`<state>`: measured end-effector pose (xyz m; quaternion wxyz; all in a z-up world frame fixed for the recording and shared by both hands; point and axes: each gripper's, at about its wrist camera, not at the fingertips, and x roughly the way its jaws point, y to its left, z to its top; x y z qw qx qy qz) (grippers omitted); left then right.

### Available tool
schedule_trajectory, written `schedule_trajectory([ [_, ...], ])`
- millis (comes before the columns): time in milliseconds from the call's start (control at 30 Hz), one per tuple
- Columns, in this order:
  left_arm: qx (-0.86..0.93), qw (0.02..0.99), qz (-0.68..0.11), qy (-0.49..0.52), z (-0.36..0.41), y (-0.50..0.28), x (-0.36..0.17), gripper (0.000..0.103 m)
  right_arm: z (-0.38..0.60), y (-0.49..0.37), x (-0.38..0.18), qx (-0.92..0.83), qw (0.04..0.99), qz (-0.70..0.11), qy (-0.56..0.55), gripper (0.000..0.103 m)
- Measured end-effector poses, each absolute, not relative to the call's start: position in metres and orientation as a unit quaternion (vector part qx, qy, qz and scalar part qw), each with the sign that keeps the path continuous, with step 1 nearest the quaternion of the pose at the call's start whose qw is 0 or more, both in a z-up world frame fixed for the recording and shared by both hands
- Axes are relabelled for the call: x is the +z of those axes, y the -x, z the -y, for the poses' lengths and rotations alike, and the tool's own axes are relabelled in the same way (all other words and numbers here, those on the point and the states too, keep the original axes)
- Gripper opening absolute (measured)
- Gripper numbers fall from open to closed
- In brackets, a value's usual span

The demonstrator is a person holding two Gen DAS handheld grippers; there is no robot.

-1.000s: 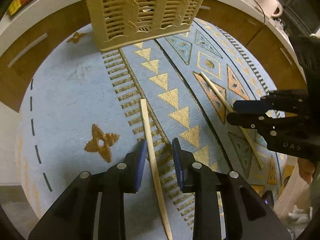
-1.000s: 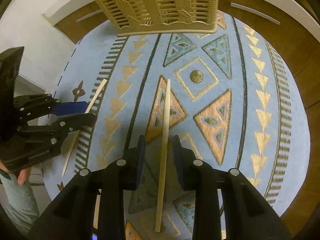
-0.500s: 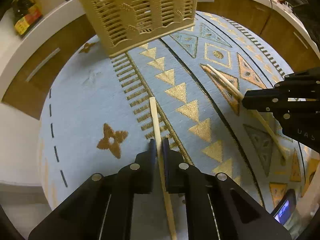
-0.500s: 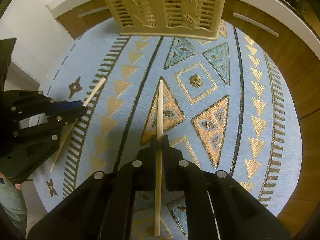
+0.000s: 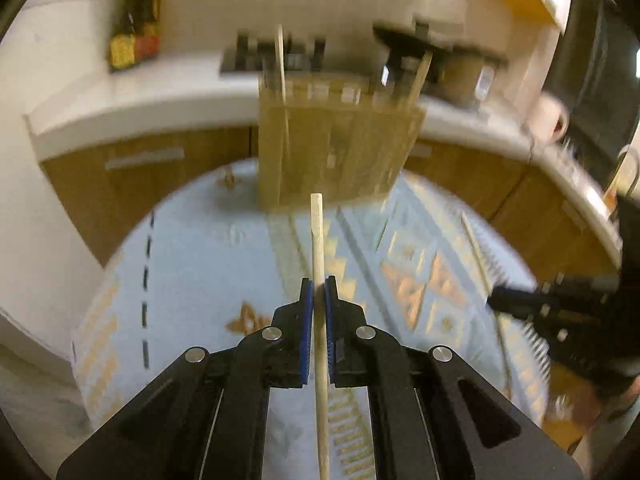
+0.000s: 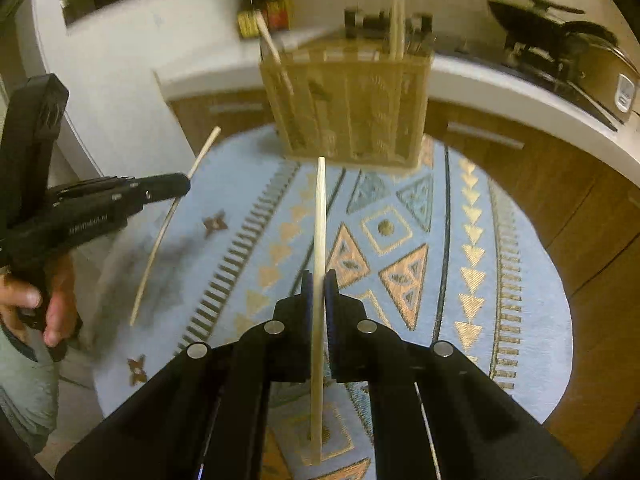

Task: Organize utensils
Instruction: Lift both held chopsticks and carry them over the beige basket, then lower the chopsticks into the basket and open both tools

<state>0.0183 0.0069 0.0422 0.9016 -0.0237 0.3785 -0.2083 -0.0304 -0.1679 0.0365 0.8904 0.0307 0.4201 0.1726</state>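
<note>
Left wrist view: left gripper (image 5: 319, 294) fingers are clamping one chopstick (image 5: 318, 248), right gripper (image 6: 319, 284) pinching another chopstick (image 6: 319, 220) (both airborne), slatted holder (image 6: 348, 104) sitting at twelve o'clock.

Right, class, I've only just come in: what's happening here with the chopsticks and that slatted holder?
A person holds a gripper in each hand, and each gripper is clamped on one wooden chopstick. The left gripper holds the left chopstick and the right gripper holds the right chopstick, both lifted off the blue patterned mat. Both point toward the beige slatted utensil holder at the mat's far edge, which already has a few sticks standing in it. Neither held chopstick is in the holder yet.
</note>
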Motion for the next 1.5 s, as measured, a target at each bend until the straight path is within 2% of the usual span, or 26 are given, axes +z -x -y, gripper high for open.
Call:
schedule_trajectory([
  [233,-0.224,0.938,-0.258,0.062,-0.009,-0.007,0.105,0.004,0.185,0.023,0.085,0.188,0.918,-0.339,-0.078,0.004],
  [433,-0.221,0.956,-0.181,0.061,0.018,-0.035,0.140,0.004,0.194,-0.015,0.126,0.182,0.939,-0.277,-0.090,0.004],
  [833,-0.221,0.964,-0.089,0.117,0.035,-0.119,0.177,0.004,0.226,-0.092,0.186,0.135,0.979,-0.116,-0.104,0.004],
  [1133,-0.175,0.976,-0.058,0.112,0.058,-0.167,0.158,0.004,0.226,-0.153,0.159,0.121,0.984,-0.090,-0.091,0.004],
  [1333,-0.146,0.980,-0.060,0.123,0.059,-0.186,0.135,0.004,0.207,-0.165,0.130,0.095,0.992,-0.074,-0.047,0.004],
  [1500,-0.139,0.980,-0.065,0.126,0.060,-0.192,0.120,0.004,0.212,-0.167,0.112,0.086,0.992,-0.074,-0.063,0.004],
])
